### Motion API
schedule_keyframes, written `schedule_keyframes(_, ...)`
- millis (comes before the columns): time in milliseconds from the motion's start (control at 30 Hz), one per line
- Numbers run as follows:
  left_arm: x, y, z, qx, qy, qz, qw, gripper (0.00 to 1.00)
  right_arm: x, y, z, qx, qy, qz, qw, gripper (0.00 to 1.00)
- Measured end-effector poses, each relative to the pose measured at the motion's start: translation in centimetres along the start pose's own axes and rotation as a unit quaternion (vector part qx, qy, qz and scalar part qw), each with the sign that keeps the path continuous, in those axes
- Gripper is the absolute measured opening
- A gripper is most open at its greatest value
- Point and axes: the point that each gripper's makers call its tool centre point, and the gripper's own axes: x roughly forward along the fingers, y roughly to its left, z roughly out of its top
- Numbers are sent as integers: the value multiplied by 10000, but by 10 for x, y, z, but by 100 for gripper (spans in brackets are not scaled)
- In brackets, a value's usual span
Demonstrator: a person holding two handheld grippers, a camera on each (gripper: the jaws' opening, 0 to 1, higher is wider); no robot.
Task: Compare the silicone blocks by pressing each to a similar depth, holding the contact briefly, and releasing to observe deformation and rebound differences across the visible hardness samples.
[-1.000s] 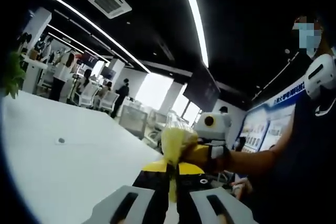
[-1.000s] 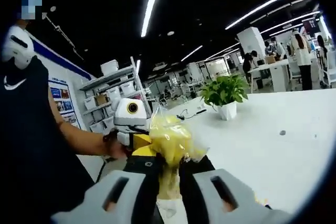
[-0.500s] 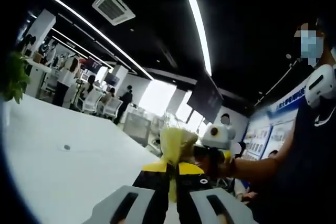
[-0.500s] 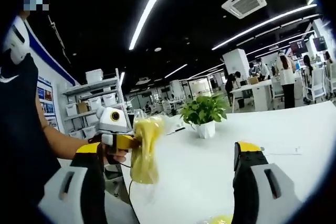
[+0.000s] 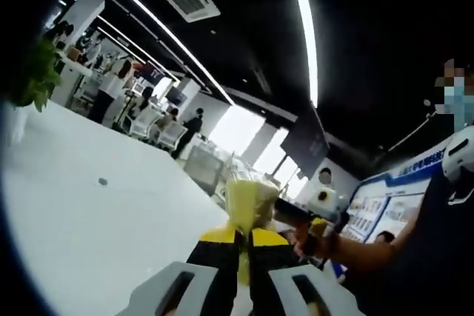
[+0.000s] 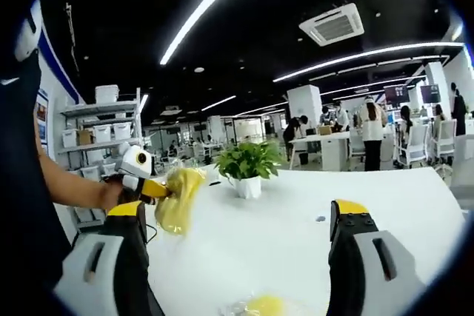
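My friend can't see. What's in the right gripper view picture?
The right gripper is open over a white table. The left gripper holds up a yellow bag, a potted plant stands behind, and another yellow bag lies near.

The left claw (image 5: pixel 242 246) is closed, its yellow-tipped jaws pinching the neck of a clear bag (image 5: pixel 249 201) holding something yellow, which stands up above the tips. Just right of the bag, the right claw (image 5: pixel 315 212) is held in a person's hand (image 5: pixel 315 242). A white surface (image 5: pixel 96 220) spreads to the left, with a small dark spot (image 5: pixel 102 181) on it and a green plant (image 5: pixel 33 72) at the far left edge.
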Motion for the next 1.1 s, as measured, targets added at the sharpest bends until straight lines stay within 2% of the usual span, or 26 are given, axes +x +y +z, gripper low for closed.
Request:
schedule_keyframes(67,-2,10,-2,-116,40,139,9998,2,-10,-10,-3,-17,-1,-182,9998,97)
schedule_keyframes(133,-5,19,-5,-285,88,242,9993,2,-24,-24,-9,-229,86,-452,9987,97)
schedule_keyframes(200,-8,30,-11,-495,151,402,9978,2,-36,-31,-13,-246,138,-557,9980,97)
schedule_keyframes(333,-13,48,-19,-757,216,529,9955,2,-57,-47,-22,-365,244,-857,9954,97)
schedule_keyframes(400,-15,56,-25,-1032,259,505,9930,2,-70,-54,-30,-228,262,-1023,9941,97)
schedule_keyframes(433,-17,62,-31,-1216,345,514,9907,2,-75,-55,-33,-203,266,-1093,9934,97)
schedule_keyframes(567,-25,85,-46,-1418,548,716,9858,2,-96,-61,-55,-153,382,-1350,9900,97)
schedule_keyframes(700,-31,103,-54,-1599,610,880,9813,2,-113,-66,-68,-102,400,-1547,9871,97)
schedule_keyframes(867,-33,120,-70,-1783,745,964,9764,2,-128,-73,-86,-73,542,-1738,9833,97)
schedule_keyframes(933,-34,125,-79,-1979,836,986,9717,2,-133,-74,-91,-21,573,-1807,9819,97)
schedule_keyframes(1100,-40,146,-100,-2102,1016,1126,9658,2,-140,-74,-107,-188,772,-1909,9784,97)
